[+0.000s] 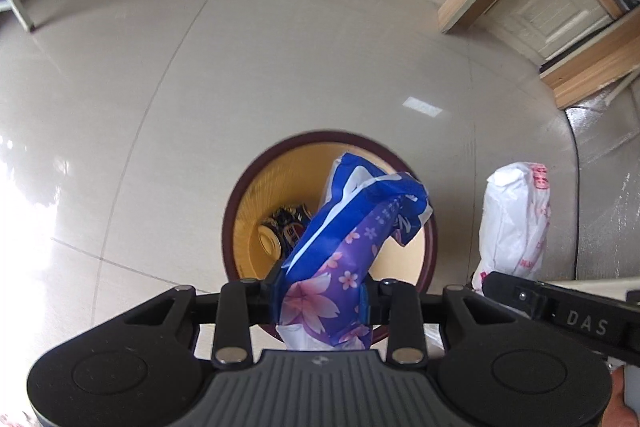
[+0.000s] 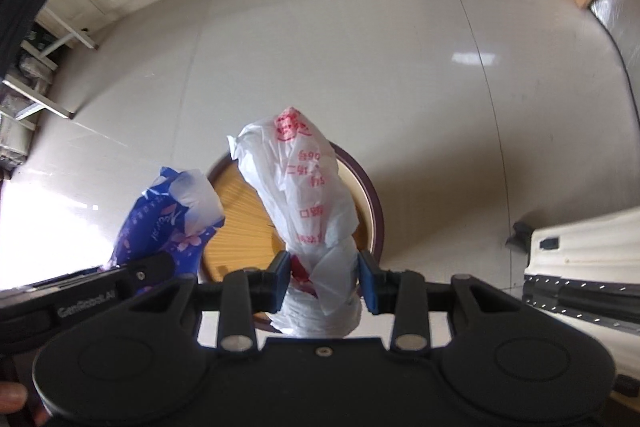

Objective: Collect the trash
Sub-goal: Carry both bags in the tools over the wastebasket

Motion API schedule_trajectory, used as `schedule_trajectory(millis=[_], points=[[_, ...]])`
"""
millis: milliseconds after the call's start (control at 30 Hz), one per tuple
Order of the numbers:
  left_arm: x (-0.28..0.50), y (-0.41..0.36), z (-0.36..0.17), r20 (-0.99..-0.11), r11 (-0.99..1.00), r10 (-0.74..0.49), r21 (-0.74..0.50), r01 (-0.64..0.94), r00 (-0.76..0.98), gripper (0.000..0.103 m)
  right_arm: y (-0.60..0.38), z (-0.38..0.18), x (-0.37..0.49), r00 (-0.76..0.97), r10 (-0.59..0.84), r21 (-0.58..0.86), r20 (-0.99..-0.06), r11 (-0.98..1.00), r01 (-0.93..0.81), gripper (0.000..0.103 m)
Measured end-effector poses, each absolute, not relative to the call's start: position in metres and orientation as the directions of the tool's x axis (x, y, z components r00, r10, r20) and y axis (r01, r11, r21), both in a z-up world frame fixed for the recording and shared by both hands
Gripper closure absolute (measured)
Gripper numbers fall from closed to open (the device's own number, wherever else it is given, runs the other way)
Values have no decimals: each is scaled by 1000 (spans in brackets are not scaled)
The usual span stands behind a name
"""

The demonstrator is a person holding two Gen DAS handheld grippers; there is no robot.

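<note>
Round bin [image 1: 230, 223] w/ a can [image 1: 280, 233] inside; left gripper [image 1: 320, 297] fingers grip purple wrapper [image 1: 340, 259], right gripper [image 2: 323, 281] fingers grip white bag [image 2: 304, 187].

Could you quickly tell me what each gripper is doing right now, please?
Left gripper: closed on the purple floral wrapper.
Right gripper: closed on the white plastic bag.

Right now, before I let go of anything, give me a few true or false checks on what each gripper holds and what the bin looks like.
1. The left gripper is clamped on a purple flowered wrapper. True.
2. The right gripper is empty. False: it grips a white plastic bag with red print.
3. The trash bin is round with a dark rim. True.
4. The bin holds nothing. False: a crushed can lies inside.
5. The bin stands on carpet. False: it stands on a glossy tiled floor.
</note>
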State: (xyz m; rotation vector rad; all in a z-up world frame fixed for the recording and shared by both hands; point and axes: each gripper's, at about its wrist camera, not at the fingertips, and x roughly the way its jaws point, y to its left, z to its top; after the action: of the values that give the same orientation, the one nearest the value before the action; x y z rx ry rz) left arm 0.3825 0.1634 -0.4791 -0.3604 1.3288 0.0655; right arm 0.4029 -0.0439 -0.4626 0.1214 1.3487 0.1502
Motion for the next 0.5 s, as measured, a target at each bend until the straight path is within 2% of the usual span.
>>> schedule_trajectory(millis=[200, 400, 467, 500], points=[[396, 163, -532, -963, 929, -165, -224, -294, 214, 67, -49, -502, 420, 195, 172, 178, -966, 984, 17, 66], [397, 165, -561, -964, 918, -194, -243, -313, 179, 66, -37, -530, 432, 165, 162, 166, -973, 986, 10, 66], [395, 164, -571, -967, 921, -202, -241, -307, 154, 61, -33, -535, 435, 157, 161, 164, -974, 987, 2, 66], [394, 164, -574, -969, 922, -203, -238, -305, 143, 52, -33, -537, 437, 154, 163, 164, -975, 986, -6, 66]])
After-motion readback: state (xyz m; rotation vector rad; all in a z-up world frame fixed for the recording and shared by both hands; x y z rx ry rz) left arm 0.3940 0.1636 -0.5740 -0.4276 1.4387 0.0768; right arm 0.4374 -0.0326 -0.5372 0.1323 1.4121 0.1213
